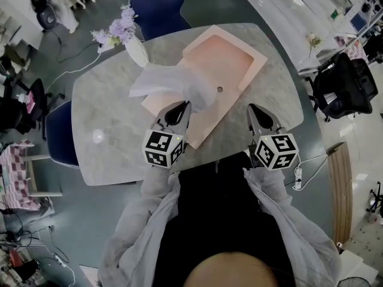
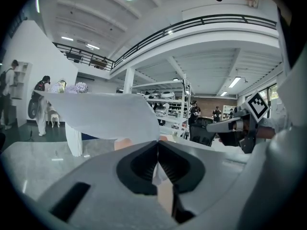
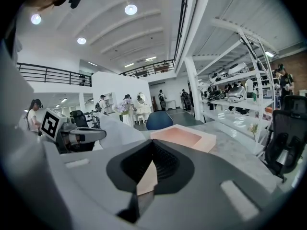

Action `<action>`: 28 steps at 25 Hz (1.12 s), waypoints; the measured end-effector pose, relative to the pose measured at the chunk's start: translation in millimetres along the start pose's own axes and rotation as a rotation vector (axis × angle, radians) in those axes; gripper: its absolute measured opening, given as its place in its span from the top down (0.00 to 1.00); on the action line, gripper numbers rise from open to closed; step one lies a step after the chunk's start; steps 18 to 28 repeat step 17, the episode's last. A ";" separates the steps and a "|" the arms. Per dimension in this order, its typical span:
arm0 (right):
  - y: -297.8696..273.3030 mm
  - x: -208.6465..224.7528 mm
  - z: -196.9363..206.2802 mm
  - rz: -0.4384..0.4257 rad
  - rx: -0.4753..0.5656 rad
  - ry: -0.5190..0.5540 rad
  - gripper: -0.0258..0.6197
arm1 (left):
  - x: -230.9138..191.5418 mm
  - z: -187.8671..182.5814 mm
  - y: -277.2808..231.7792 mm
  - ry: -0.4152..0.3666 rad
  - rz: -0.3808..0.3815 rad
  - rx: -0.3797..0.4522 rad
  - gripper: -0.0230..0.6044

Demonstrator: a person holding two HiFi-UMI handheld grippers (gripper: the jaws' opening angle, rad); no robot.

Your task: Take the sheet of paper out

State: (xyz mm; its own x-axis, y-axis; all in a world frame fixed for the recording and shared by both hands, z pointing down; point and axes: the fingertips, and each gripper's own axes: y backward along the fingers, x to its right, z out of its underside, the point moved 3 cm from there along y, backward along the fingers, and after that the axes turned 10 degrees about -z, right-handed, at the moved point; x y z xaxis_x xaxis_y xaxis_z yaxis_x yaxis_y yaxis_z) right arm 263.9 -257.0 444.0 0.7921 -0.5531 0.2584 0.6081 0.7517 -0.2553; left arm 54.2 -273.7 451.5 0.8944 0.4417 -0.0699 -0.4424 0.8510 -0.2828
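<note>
Left gripper [image 2: 157, 143] is pinching the sheet of paper [image 1: 170, 82] over the pink box [image 1: 230, 58]; I'm seeing right gripper [image 3: 152, 143] hanging closed, empty

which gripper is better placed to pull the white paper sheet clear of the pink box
Left. The left gripper is shut on the thin white paper sheet, lifted over the shallow pink box. The right gripper is shut, empty, beside the box.

Counter [image 1: 102, 118]: left side and near right corner lie bare. Pink box [image 1: 224, 61] fills the middle up to the far edge. The raised paper sheet [image 1: 164, 81] overhangs the box's left part. A flower vase [image 1: 136, 51] stands at the far left corner.
</note>
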 end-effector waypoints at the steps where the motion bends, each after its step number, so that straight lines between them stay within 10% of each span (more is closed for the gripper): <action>1: -0.1 0.5 0.4 -0.001 -0.002 0.000 0.94 | 1.0 0.4 -0.7 -0.002 0.000 -0.002 0.96; 28: -2.0 4.7 0.5 -0.006 -0.004 -0.012 0.94 | 6.2 0.6 -6.7 0.006 0.012 -0.009 0.96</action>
